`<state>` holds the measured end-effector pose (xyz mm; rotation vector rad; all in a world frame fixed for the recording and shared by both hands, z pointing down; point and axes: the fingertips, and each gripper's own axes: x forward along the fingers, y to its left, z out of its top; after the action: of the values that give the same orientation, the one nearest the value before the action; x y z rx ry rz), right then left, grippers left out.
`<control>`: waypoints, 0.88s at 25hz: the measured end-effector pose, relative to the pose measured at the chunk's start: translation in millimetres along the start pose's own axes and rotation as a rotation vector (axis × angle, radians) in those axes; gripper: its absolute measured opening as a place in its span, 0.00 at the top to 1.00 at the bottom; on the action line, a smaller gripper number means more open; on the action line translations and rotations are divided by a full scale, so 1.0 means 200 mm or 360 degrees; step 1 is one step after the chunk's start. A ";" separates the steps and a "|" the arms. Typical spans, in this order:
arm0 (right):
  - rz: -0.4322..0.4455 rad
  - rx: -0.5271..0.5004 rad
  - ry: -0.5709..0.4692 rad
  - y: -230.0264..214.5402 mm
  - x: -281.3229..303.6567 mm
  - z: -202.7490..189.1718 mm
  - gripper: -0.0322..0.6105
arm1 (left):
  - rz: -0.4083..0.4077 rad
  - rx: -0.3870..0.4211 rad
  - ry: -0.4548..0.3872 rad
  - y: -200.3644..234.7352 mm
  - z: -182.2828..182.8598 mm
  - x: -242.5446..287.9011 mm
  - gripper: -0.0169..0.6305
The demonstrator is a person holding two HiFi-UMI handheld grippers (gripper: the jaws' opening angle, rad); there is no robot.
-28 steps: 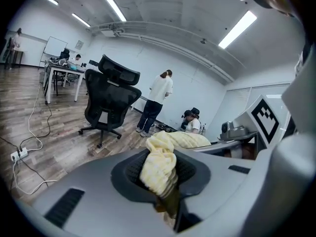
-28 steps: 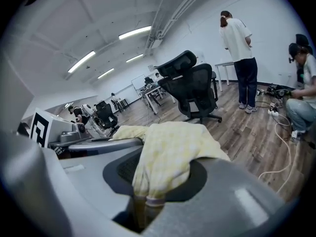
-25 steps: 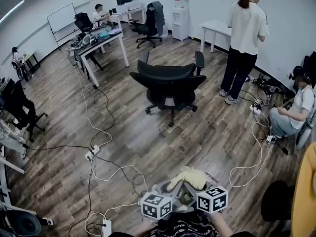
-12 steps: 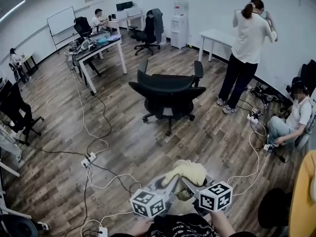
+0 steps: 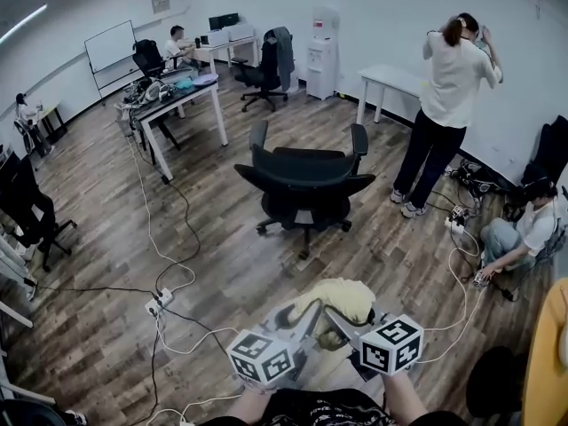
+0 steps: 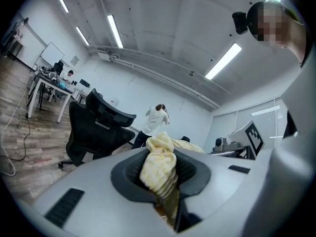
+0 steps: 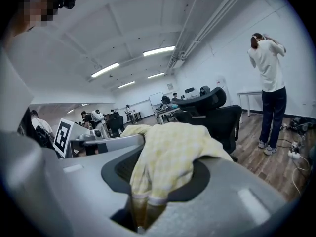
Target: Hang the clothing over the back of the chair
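Holding a pale yellow garment (image 5: 342, 298) between them, the left gripper (image 5: 309, 316) and the right gripper (image 5: 335, 319) sit low in the head view, tips angled toward each other and their marker cubes nearest the person who carries them. In the left gripper view the jaws stand nearly together, clamped on a bunched fold of the cloth that rises out of the slot between the pads. In the right gripper view a broader checked fold drapes over the pads and runs down into the slot; these jaws are opening, with the fabric between them and pinched at its lower edge. The garment hangs in the air above the wooden floor (image 5: 231, 238), well apart from the black office chair (image 5: 306, 183), which stands in the middle of the room. White cables (image 5: 164, 264) trail across the boards to the left. A standing person (image 5: 448, 105) faces the far wall beside a white table (image 5: 390, 60).
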<state>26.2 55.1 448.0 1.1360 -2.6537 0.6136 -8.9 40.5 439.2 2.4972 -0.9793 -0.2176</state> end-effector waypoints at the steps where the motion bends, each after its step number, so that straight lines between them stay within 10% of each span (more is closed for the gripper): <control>1: 0.0000 -0.0007 -0.0032 -0.01 0.02 0.05 0.76 | -0.0013 0.0028 -0.0013 0.01 0.05 0.02 0.87; 22: -0.0173 -0.0220 -0.0235 -0.02 0.31 0.66 0.76 | -0.0325 0.0377 0.0107 0.18 0.66 0.19 0.86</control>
<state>-16.5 -46.1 351.3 1.3209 -2.6831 0.3334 -42.9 -54.1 339.3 2.8030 -0.7604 -0.0831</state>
